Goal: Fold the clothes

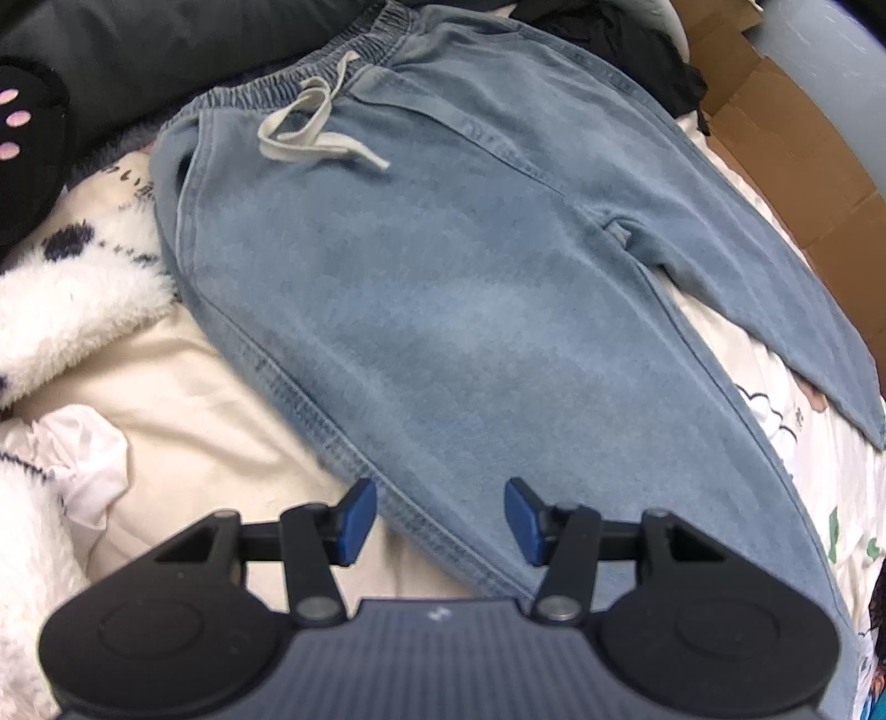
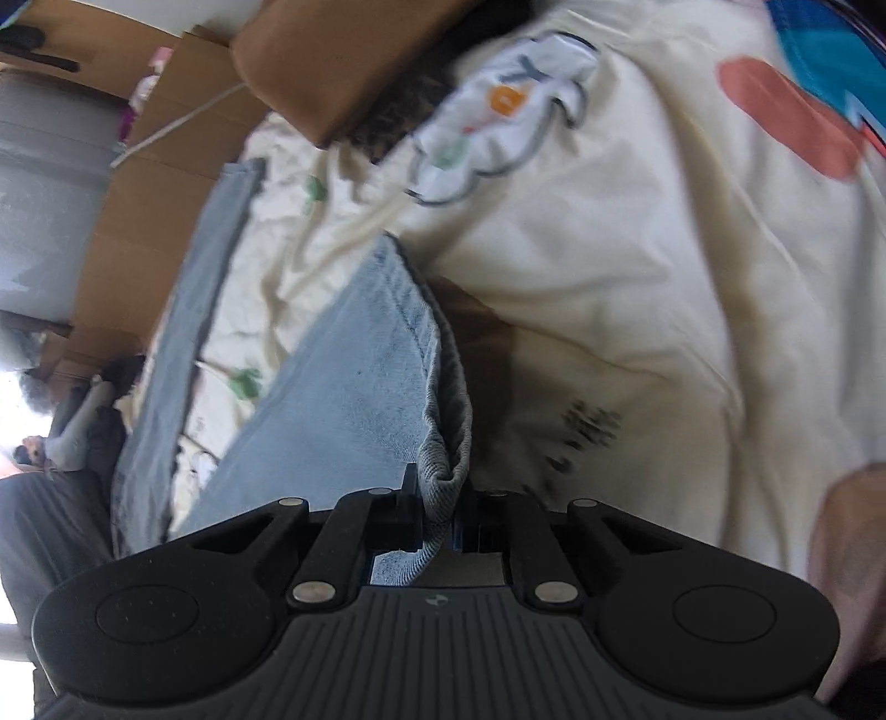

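A pair of light blue denim trousers (image 1: 443, 266) with an elastic waistband and a cream drawstring (image 1: 315, 133) lies spread flat on a cream printed bedsheet (image 1: 194, 399). My left gripper (image 1: 440, 520) hovers open just over the side seam of the near leg, its blue pads (image 1: 354, 520) apart with nothing pinched. In the right wrist view my right gripper (image 2: 440, 515) is shut on the hem of one trouser leg (image 2: 443, 476), which bunches between the jaws and is lifted off the sheet. The other leg (image 2: 188, 332) lies flat to the left.
A fluffy white and black blanket (image 1: 66, 310) and a crumpled white cloth (image 1: 83, 459) lie at the left. Dark cushions (image 1: 138, 50) sit behind the waistband. Brown cardboard (image 1: 803, 144) lines the right side. A brown cardboard box (image 2: 343, 61) lies beyond the sheet (image 2: 637, 277).
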A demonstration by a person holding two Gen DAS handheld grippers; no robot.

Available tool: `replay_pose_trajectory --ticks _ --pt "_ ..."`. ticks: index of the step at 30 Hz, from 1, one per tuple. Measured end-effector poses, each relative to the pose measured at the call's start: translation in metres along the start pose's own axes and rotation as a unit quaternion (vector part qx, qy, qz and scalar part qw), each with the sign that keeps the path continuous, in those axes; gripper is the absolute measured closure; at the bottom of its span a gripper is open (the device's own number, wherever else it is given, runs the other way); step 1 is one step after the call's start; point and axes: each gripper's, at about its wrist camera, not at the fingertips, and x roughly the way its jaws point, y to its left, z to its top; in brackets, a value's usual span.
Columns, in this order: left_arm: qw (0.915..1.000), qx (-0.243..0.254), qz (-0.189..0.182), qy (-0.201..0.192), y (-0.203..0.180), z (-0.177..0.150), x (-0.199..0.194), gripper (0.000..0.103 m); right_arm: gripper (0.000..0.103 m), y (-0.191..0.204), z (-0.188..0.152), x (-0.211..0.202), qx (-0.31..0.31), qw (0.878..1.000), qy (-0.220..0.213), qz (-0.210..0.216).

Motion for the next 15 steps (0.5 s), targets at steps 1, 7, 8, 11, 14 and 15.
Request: replay_pose_trajectory --ticks 1,7,8,11,14,15 --pt "1.0 0.0 0.001 0.001 0.001 0.0 0.002 0.049 0.095 -0.003 -0.002 0.003 0.004 1.0 0.0 -0.006" --pt "0.9999 -0.008 0.008 0.004 0.011 0.001 0.01 0.051 0.092 -0.011 -0.002 0.015 0.01 0.999 -0.003 -0.034" --pt "0.9999 -0.009 0.009 0.0 0.013 0.003 0.009 0.051 0.088 -0.01 0.0 0.012 0.005 0.999 -0.005 -0.04" --pt "0.9995 0.007 0.02 -0.022 0.017 0.015 0.002 0.053 0.082 -0.006 0.008 0.001 -0.019 0.998 -0.024 -0.059" --pt "0.9989 0.003 0.026 -0.039 0.027 0.031 -0.002 0.058 0.082 0.001 0.018 -0.009 -0.049 0.996 -0.037 -0.065" --pt "0.9986 0.0 0.028 -0.046 0.03 0.037 -0.003 0.06 0.082 0.005 0.021 -0.01 -0.058 0.996 -0.038 -0.063"
